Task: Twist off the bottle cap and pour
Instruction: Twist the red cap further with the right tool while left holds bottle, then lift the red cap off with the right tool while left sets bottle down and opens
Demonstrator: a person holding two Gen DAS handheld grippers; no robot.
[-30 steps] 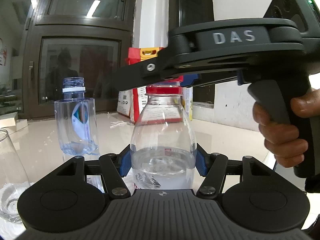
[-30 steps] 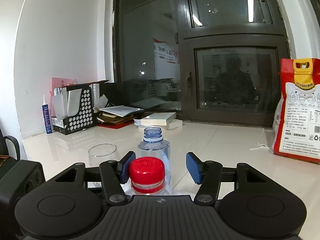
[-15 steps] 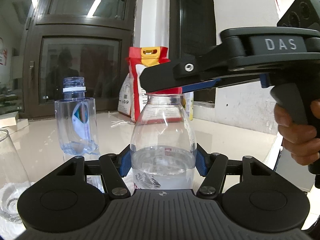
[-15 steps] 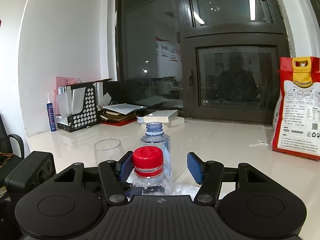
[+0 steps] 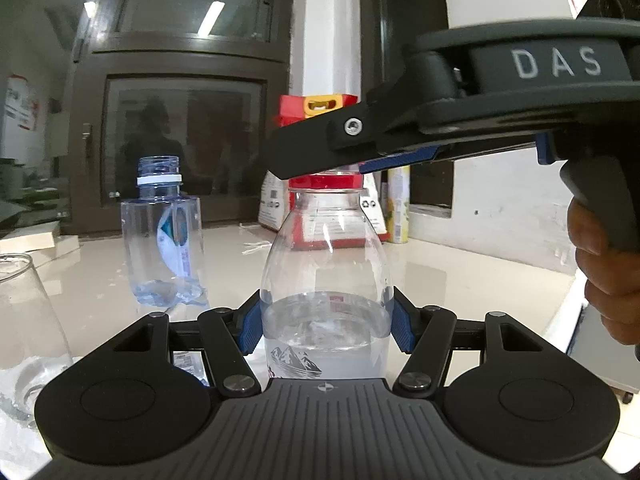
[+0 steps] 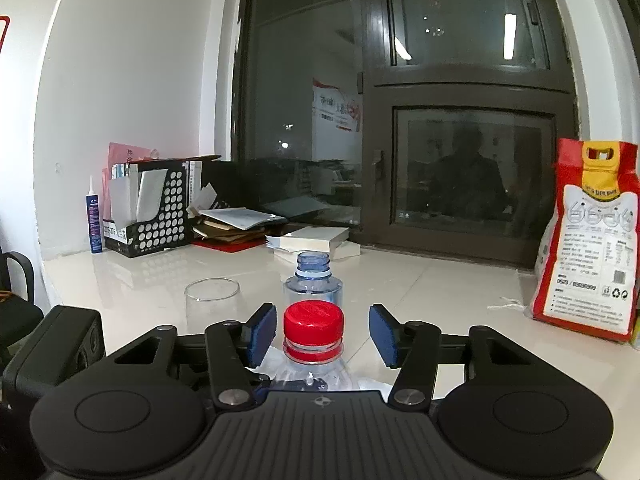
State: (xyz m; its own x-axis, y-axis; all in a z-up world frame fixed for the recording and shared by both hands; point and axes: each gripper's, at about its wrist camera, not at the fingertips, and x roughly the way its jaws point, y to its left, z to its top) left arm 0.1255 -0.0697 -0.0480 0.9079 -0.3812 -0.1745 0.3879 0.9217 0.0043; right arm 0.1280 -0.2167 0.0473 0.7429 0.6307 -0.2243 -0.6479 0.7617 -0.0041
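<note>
Left wrist, grip: our left gripper [image 5: 326,322] is clamped on the water bottle [image 5: 325,276] at mid-body, blue pads pressed against both sides at the waterline.
Left wrist, bottle location: upright on the white table [image 5: 460,276], partly filled, red cap [image 5: 326,181] on.
Left wrist, above: the right gripper [image 5: 320,164] sits level across the cap, hiding most of it.
Left wrist, surroundings: an open empty bottle [image 5: 164,236] stands beyond on the left; a glass [image 5: 24,320] is at the left edge.

Right wrist, jaws: apart, one blue pad on each side of the red cap [image 6: 313,322], neither touching; the left pad is nearer than the right.
Right wrist, cap: seated on the neck, ring visible beneath.
Right wrist, beyond: empty bottle [image 6: 313,286] directly behind, glass [image 6: 212,300] to its left, rice bag [image 6: 588,240] far right.

Risk: closing off-centre could shove the neck sideways; we judge this likely to tilt the bottle in the left grip.
Risk: a hard squeeze by the left pads may push water out once the cap loosens.
Axis: long axis vertical, mouth pointing up.
</note>
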